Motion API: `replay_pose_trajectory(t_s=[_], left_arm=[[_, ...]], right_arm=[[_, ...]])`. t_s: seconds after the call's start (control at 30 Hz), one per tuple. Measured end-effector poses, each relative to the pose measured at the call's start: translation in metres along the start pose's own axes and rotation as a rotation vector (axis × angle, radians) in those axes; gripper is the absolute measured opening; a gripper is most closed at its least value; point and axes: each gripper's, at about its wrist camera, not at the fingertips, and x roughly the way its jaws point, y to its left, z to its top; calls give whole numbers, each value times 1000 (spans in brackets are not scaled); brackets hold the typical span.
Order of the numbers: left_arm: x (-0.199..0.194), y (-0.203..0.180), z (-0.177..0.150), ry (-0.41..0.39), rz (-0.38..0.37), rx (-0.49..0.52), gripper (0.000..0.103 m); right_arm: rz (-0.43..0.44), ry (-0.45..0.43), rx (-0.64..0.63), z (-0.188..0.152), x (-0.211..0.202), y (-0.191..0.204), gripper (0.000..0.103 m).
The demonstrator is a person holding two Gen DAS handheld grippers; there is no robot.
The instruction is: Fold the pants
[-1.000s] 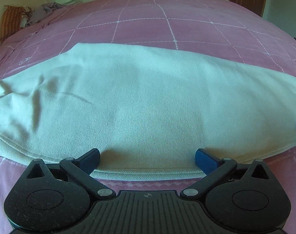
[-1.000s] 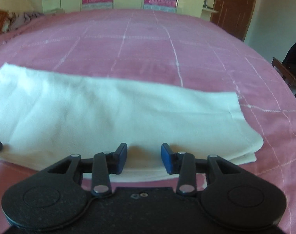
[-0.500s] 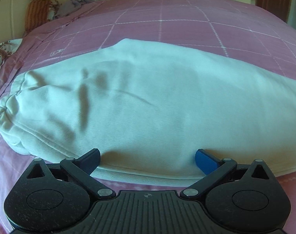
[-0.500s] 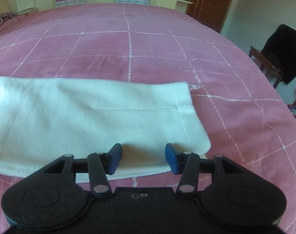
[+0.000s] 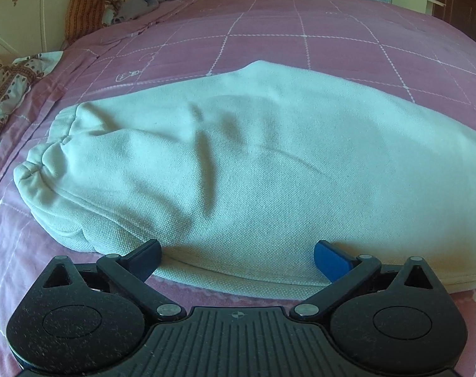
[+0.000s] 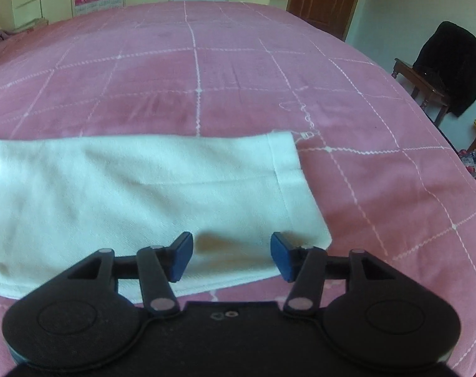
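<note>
Two sets of blue-padded jaws hover empty over the near edge of the pants [image 5: 269,163]: the left gripper [image 5: 237,256] spread wide by the waistband end, the right gripper [image 6: 231,253] at a middling gap and opening above the hem end, nothing pinched in either. Soft, light and floppy, the pale knit pants lie lengthwise, apparently folded leg on leg, across the pink bed [image 6: 206,62], and I would take them by the doubled layers at the hem corner and the thick elastic waistband. Neither view shows the whole garment, and its underside and lower layers are hidden.
</note>
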Motion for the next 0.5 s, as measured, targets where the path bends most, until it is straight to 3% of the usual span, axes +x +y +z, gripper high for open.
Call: replay_pose_trajectory(t_s=[0.1,0.3,0.43,0.5], left_arm=[[-10,-13,4,-23,-38,9,103],[-30,-72,7,-42,-155,75,103],[-23,-104,-10,3,-185,128,103],[-21,-103,-16,-8,-185,102,103]], right_arm=[[23,-61,-3,12,-17,6,56],[62,-96,10,24,-28,13,57],[45,-39,-3,10,-11,11,59],[18,7,-13,1,3,8,58]])
